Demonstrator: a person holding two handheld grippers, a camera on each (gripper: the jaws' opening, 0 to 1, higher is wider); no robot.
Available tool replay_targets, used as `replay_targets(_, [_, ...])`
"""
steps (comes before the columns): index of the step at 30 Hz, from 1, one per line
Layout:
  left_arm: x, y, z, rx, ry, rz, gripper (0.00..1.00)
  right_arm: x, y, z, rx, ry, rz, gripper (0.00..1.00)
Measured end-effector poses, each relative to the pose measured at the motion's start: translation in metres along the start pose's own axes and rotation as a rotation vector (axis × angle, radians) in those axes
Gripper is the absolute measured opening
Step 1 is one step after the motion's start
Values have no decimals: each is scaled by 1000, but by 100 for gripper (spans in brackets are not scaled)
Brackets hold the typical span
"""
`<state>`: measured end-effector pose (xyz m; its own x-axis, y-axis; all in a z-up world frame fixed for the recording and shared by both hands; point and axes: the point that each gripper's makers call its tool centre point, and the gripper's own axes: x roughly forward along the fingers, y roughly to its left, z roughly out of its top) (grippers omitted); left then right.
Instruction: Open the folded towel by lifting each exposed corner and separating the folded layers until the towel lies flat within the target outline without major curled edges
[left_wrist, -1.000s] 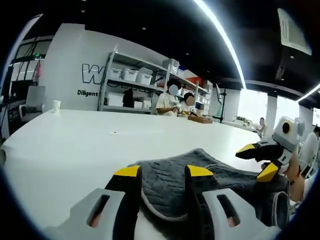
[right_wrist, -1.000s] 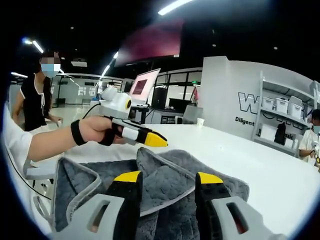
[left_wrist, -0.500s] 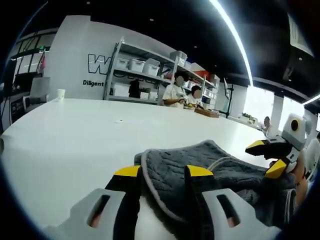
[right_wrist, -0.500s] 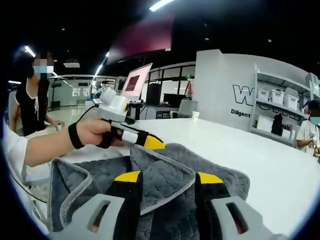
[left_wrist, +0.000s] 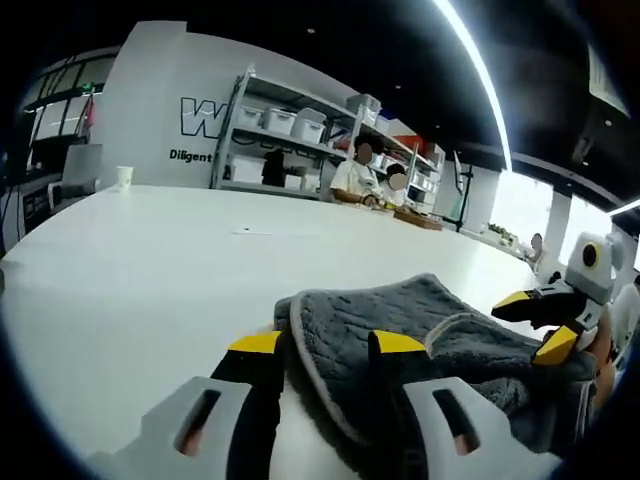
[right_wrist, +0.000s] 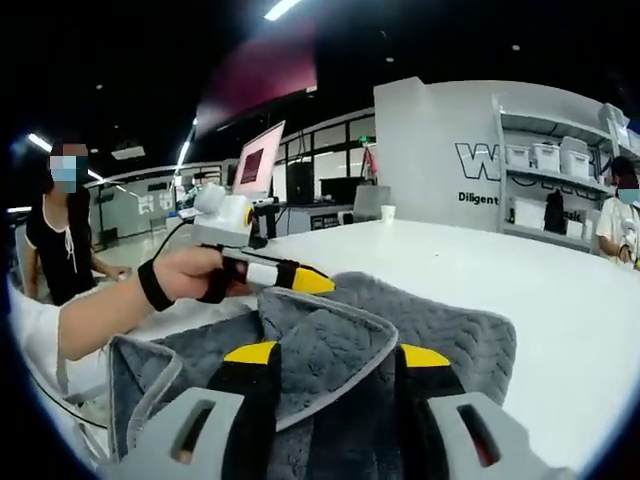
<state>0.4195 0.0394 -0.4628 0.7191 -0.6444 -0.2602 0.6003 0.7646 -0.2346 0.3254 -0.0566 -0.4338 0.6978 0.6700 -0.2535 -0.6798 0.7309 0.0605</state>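
Grey quilted towel (left_wrist: 400, 320) with a pale edge lies folded on a white table (left_wrist: 150, 260). At the towel's near edge, the left gripper (left_wrist: 325, 345) has its yellow-tipped jaws spread around a raised fold. Over the towel's middle, the right gripper (right_wrist: 335, 355) stands spread astride a lifted corner flap; a hand (right_wrist: 185, 275) holds the left gripper beside the towel
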Motion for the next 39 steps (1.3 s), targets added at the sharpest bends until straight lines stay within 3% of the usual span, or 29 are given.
replay_targets(9, [5, -4, -3, -11, 2, -7, 24, 3, 5, -4, 54, 15, 41, 43])
replay_targets(12, [2, -5, 0, -22, -11, -17, 19, 5, 10, -6, 69, 20, 76, 36])
replay_targets(15, [0, -4, 4, -15, -22, -13, 11, 5, 13, -3, 104, 7, 110, 23])
replay_targets(22, [1, -5, 5, 3, -19, -12, 5, 0, 19, -3, 65, -1, 100, 0])
replay_targets(30, [5, 3, 15, -41, -30, -14, 3, -5, 15, 15, 43, -69, 105, 0])
replay_targets(39, [2, 1, 25, -54, -47, -25, 3, -19, 32, 32, -8, -135, 127, 0])
